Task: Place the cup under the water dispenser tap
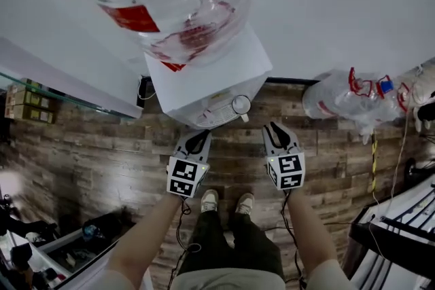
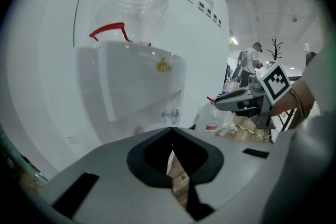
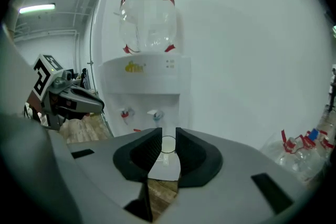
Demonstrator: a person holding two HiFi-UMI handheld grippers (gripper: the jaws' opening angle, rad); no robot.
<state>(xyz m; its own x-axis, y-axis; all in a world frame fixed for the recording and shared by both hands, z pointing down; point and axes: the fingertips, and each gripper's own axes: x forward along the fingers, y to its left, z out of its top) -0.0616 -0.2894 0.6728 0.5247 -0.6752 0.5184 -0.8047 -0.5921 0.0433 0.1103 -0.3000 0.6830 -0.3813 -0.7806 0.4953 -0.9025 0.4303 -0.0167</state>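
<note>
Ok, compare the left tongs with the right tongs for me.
The left tongs have their jaws closed tip to tip; the right tongs stand open with a gap. Only floor shows past the left pair; the cup shows through the right gap. Both are empty, facing the water dispenser.

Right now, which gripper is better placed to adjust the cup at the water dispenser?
The right gripper, probably. Its jaws stand apart, and its view shows the cup straight ahead through the gap; from above, the cup sits nearer its tips. The left gripper is shut and off to the side.
</note>
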